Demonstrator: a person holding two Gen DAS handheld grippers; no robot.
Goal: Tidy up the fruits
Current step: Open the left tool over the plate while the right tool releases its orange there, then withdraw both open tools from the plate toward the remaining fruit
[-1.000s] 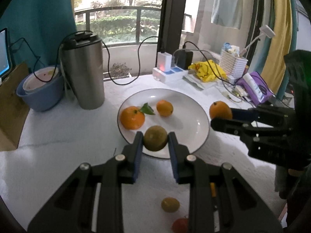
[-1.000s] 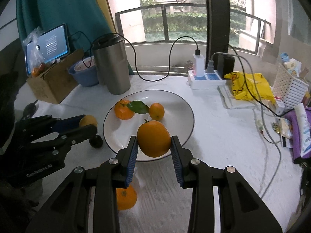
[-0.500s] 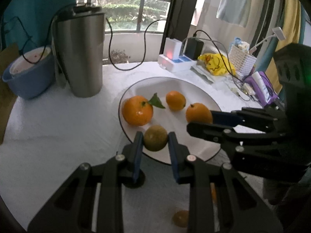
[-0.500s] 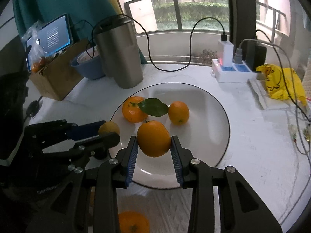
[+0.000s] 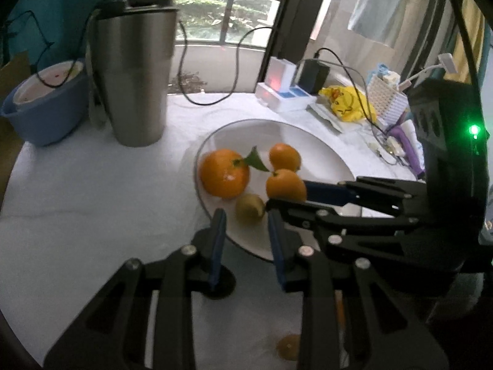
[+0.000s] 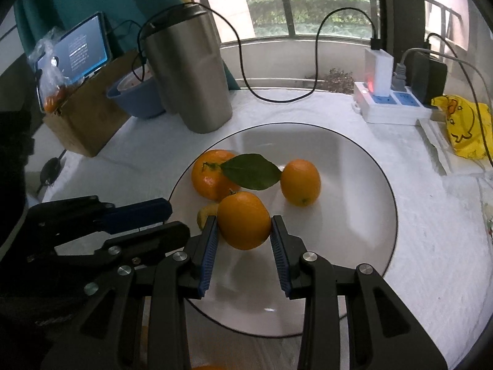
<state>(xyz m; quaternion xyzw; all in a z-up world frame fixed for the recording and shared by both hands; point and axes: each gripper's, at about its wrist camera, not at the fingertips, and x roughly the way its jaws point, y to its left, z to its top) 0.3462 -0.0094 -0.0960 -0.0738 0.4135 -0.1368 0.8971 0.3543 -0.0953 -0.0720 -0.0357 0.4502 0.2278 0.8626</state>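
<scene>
Orange [image 6: 244, 219]: pinched by right gripper [image 6: 245, 240], frame centre, over plate [image 6: 363, 215].
Left gripper [image 5: 245, 240]: spread, green fruit [image 5: 250, 208] just beyond it.

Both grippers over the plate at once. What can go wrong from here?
1. The left gripper and right gripper are crowded together at the plate's near-left edge; their fingers may collide as they move.
2. The orange sits between the right gripper's fingers, right by the small yellow-green fruit; releasing it could knock that fruit.
3. The yellow-green fruit lies near the rim, so it might roll off.
</scene>
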